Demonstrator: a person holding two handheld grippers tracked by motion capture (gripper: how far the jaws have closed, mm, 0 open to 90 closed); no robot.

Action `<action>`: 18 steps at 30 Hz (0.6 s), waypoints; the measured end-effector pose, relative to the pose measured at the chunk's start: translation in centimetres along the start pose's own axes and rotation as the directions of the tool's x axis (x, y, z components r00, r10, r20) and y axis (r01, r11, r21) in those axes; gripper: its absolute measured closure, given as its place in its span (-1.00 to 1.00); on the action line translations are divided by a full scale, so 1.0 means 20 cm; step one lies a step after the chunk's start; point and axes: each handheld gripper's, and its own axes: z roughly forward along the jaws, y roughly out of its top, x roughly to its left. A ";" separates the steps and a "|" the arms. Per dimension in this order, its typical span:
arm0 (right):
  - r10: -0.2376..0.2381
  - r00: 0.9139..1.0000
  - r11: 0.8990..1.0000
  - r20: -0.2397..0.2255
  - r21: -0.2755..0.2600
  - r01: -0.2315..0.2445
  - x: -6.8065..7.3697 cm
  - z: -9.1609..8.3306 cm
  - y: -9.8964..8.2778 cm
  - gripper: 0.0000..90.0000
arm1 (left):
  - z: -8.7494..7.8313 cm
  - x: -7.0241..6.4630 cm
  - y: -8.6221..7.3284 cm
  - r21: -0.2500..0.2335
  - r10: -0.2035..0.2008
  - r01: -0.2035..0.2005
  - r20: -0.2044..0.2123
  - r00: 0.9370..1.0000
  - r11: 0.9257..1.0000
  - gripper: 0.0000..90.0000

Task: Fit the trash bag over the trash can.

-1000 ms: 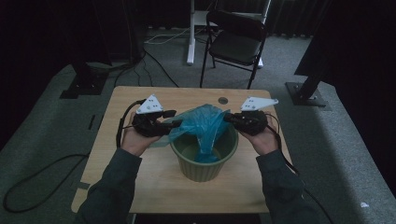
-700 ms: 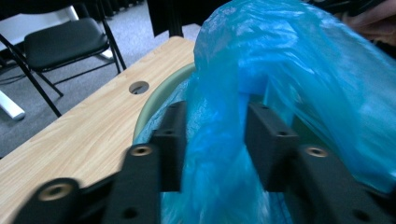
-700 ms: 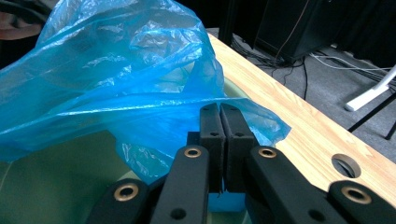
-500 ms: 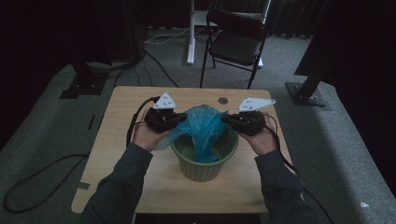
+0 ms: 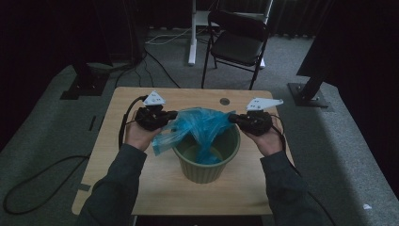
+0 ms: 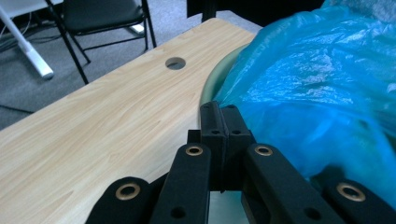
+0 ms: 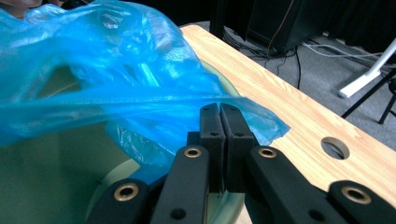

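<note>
Dark curtains and grey carpet surround a light wooden tabletop, behind which a black folding chair stands.

Location of the work: a green pot sits on the tabletop between the two grippers. A blue plastic bag hangs partly inside the pot, with its upper film drawn out above the rim toward both sets of jaws.

Handling properties (judged): the bag is thin, very light and limp. It holds no shape, wrinkles freely, and is likely to slip out of a shallow pinch or tear under a sharp pull. Take hold at the mouth edge, on opposite sides, with a fold of film seated well between the pads. The pot looks rigid and heavy enough to stay put under a gentle pull.

Jaw state:
- Left gripper: the jaws have just been closing and are now pressed together. The film lies against their right side; whether an edge is caught between the pads cannot be told.
- Right gripper: jaws pressed together, pinching a stretched corner of the bag, which projects past the tips on the right.

Pose: in the high view, both forearms enter from below. Each hand grasps its gripper from beneath, and the jaws point inward, roughly level, facing each other across the pot. A cable hole lies beyond the jaws.
</note>
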 end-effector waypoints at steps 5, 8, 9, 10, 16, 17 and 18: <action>0.025 1.000 0.999 0.009 0.024 -0.026 -0.03 0.01 -0.03 0.97 | 0.01 0.04 -0.05 0.037 -0.030 0.030 0.002 1.000 0.999 1.00; 0.040 0.999 0.999 0.017 0.029 -0.040 -0.04 0.02 -0.04 0.97 | 0.02 0.05 -0.06 0.049 -0.045 0.044 0.004 0.999 0.998 1.00; 0.044 0.999 0.999 0.021 0.029 -0.044 -0.05 0.03 -0.04 0.97 | 0.03 0.05 -0.06 0.053 -0.050 0.050 0.001 0.999 0.997 1.00; 0.053 0.998 0.998 0.026 0.036 -0.054 -0.06 0.04 -0.04 0.97 | 0.04 0.06 -0.05 0.057 -0.053 0.053 0.000 0.999 0.997 1.00; 0.113 0.992 0.992 0.056 0.045 -0.116 -0.14 0.08 -0.05 0.97 | 0.09 0.11 -0.05 0.064 -0.096 0.097 -0.012 0.995 0.993 1.00; 0.130 0.990 0.990 0.063 0.049 -0.133 -0.16 0.09 -0.06 0.97 | 0.11 0.12 -0.06 0.072 -0.108 0.109 -0.014 0.994 0.991 1.00; 0.130 0.990 0.990 0.063 0.049 -0.133 -0.16 0.09 -0.06 0.97 | 0.11 0.12 -0.06 0.072 -0.108 0.109 -0.014 0.994 0.991 1.00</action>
